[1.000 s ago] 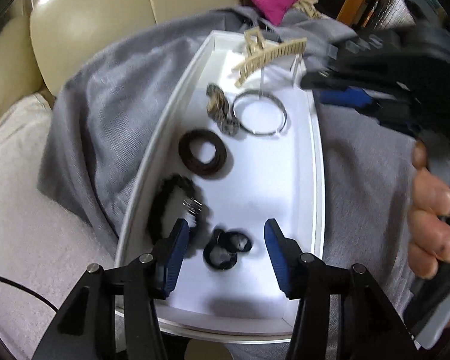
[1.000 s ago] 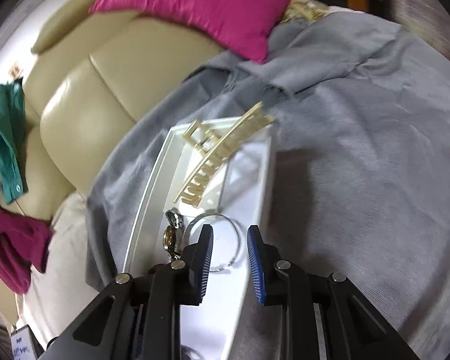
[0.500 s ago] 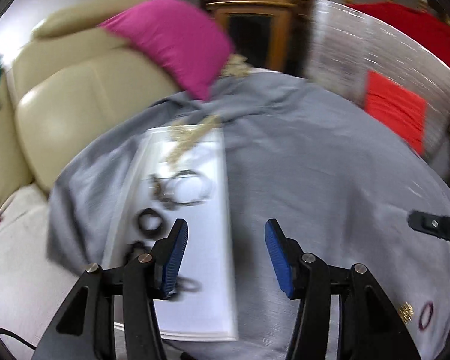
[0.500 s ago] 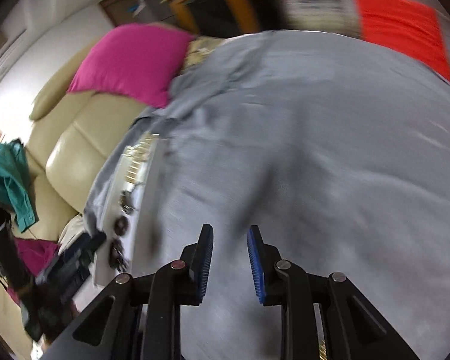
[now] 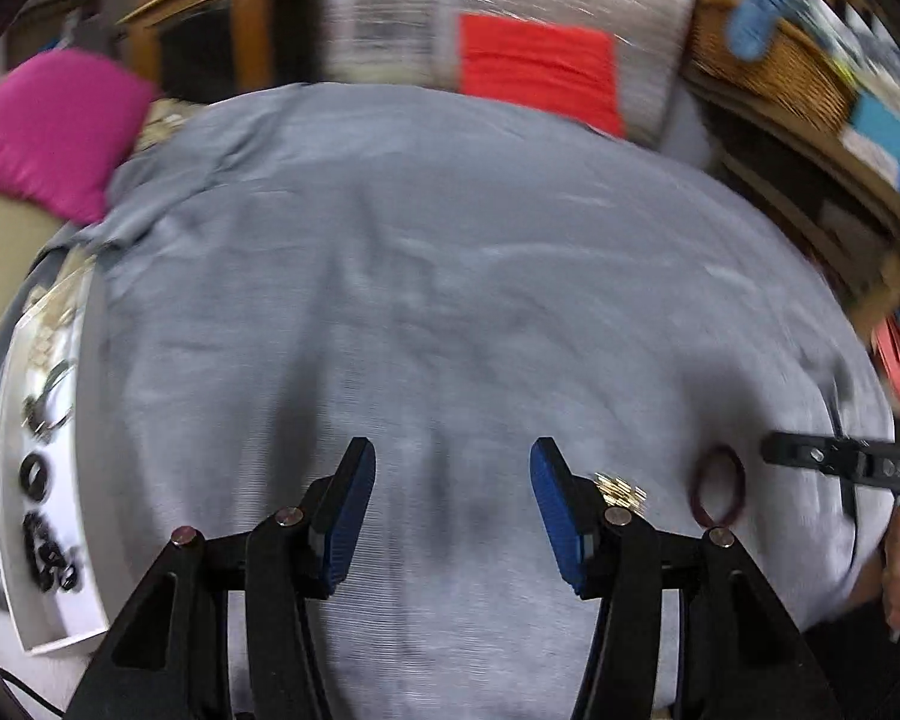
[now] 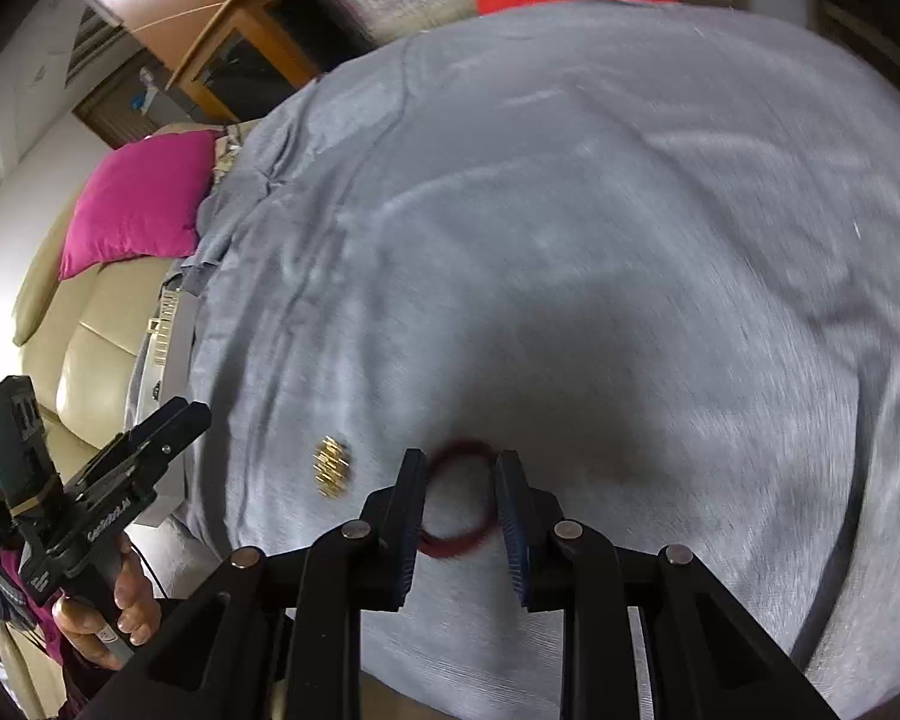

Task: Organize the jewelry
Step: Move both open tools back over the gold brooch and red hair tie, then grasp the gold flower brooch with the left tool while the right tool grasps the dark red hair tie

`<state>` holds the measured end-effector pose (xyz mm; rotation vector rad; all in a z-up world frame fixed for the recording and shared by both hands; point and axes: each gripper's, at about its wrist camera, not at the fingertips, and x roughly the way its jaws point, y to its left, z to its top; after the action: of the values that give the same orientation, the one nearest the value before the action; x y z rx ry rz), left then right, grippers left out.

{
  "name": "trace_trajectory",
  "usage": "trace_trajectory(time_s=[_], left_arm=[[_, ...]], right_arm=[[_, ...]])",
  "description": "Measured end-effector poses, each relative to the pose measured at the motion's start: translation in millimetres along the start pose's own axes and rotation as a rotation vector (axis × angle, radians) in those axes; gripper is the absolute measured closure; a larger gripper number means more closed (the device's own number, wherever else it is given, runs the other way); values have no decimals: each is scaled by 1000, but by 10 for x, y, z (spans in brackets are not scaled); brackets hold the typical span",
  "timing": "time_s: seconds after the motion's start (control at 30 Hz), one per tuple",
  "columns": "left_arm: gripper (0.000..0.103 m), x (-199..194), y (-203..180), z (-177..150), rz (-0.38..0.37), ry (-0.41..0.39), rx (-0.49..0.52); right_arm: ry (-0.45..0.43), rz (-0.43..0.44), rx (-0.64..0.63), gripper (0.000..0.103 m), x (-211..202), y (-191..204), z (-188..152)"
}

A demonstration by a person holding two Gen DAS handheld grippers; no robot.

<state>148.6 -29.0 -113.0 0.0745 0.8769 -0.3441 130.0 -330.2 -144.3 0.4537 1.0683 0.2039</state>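
A dark red ring (image 6: 450, 547) lies flat on the grey cloth (image 6: 570, 240), straight under my right gripper (image 6: 459, 468). Its fingers stand a narrow gap apart, one on each side of the ring, and the pads do not press it. A small gold piece (image 6: 330, 471) lies to the left of the ring. In the left wrist view my left gripper (image 5: 453, 462) hangs open and empty over bare cloth. The gold piece (image 5: 621, 489) and the ring (image 5: 719, 486) lie to its right, with the right gripper (image 5: 810, 456) beyond them.
A white tray (image 5: 60, 606) with black hair ties and a silver bangle sits at the cloth's far left edge. A pink cushion (image 5: 48, 132) rests on a beige sofa behind it. Wooden furniture and a red cloth (image 5: 540, 69) stand at the back. A hand (image 6: 114, 600) holds the left gripper (image 6: 189, 414).
Both grippers have swung right, away from the tray and out over the grey cloth. The tray has slid to the left edge. The ring and gold piece have come into view.
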Motion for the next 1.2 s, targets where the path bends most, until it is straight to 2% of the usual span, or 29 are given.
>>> trace_trajectory(time_s=[0.17,0.23,0.27,0.33,0.4,0.47,0.53,0.6,0.73,0.8,0.87,1.03,1.2], left_arm=[[39,117,-352,-106,-65,47,120],[38,171,-444,-169,-81,77,149],[38,230,-483,-192,-75,98,161],[38,313,-521,-226,-82,130,168],[38,377,-532,-234,-97,152,160],[38,432,-538,-235,-112,165,155],[38,479,-552,-235,-144,182,144],[38,509,-572,-241,-157,192,141],[38,561,-656,-231,-177,188,142],[41,593,-672,-212,-175,183,145],[62,597,-713,-218,-148,176,166],[63,527,-702,-170,-149,150,154],[63,282,-565,-69,-136,71,115]], right_arm=[[15,-8,35,76,79,-144,-42],[25,-10,31,63,130,-136,-40],[29,-10,28,60,158,-126,-50],[29,-11,11,58,199,-81,-54],[29,-47,-31,58,252,-5,-71],[22,-104,-91,69,284,70,-99],[15,-170,-164,91,315,154,-140],[6,-195,-187,96,315,159,-152],[-37,-206,-185,97,250,164,-149],[-53,-194,-176,97,208,167,-141],[-72,-187,-160,97,179,170,-123],[-105,-170,-119,97,167,207,-55],[-140,-138,-113,97,135,287,-17]])
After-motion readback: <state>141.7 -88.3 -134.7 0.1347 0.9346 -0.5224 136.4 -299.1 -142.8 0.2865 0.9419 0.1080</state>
